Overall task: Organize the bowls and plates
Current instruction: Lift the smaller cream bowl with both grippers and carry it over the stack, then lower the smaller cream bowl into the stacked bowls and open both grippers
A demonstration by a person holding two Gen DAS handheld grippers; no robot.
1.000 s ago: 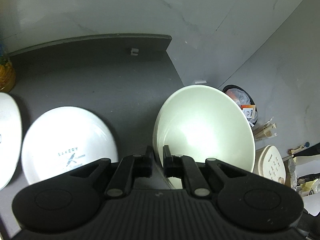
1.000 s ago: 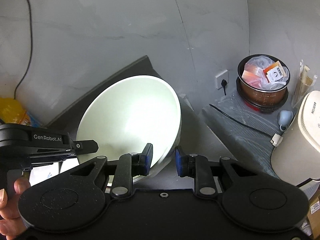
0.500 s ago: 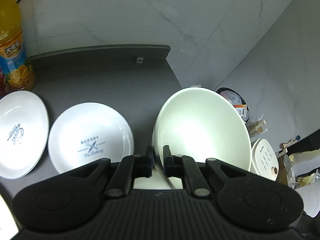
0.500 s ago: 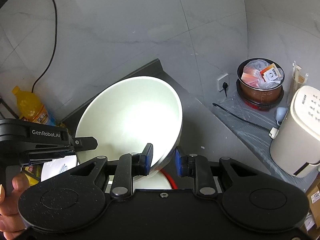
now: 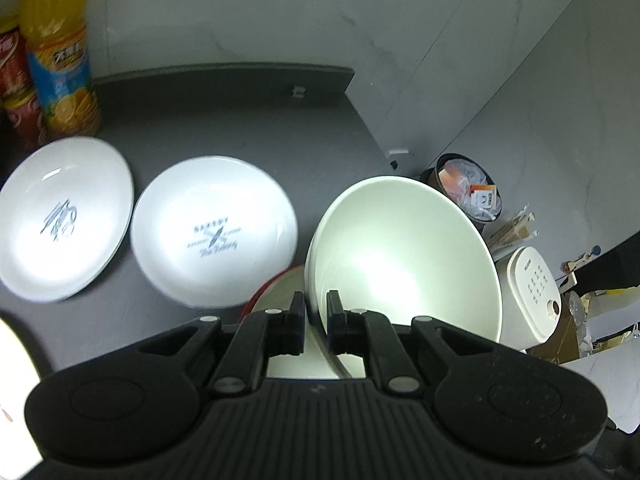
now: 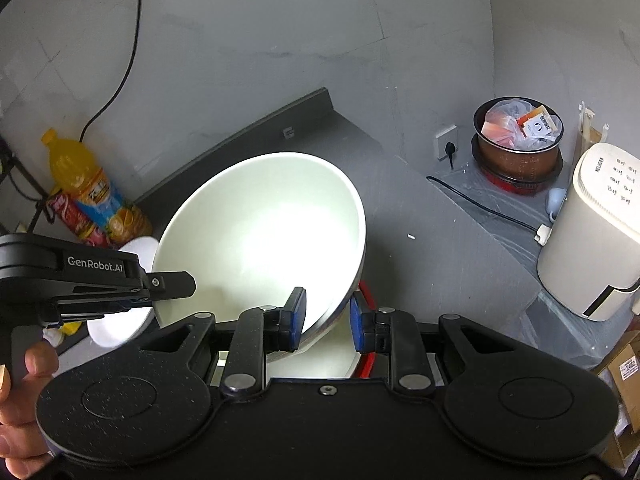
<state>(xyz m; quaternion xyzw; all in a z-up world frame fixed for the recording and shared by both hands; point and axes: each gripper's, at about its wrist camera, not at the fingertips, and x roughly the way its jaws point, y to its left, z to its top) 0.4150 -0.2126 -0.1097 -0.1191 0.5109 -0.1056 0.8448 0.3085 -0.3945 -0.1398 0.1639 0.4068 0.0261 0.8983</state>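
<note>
The large white ceramic bowl [image 5: 404, 256] has been carried back over a red-rimmed bowl [image 5: 276, 286]. Both claws, left [image 5: 316, 320] and right [image 6: 326, 320], clench its rim. Two white printed plates [image 5: 214, 230] lie left on the dark tabletop [image 5: 240, 120], an orange juice bottle [image 5: 60, 52] beyond.

Large pale-green bowl [image 5: 404, 256], glossy and empty, tilted steeply above dark countertop; beneath its lower edge, red-rimmed bowl [image 5: 280, 284], upright and mostly hidden. Two white printed plates [image 5: 214, 230] [image 5: 64, 216] flat just beside each other, left of bowls.
</note>
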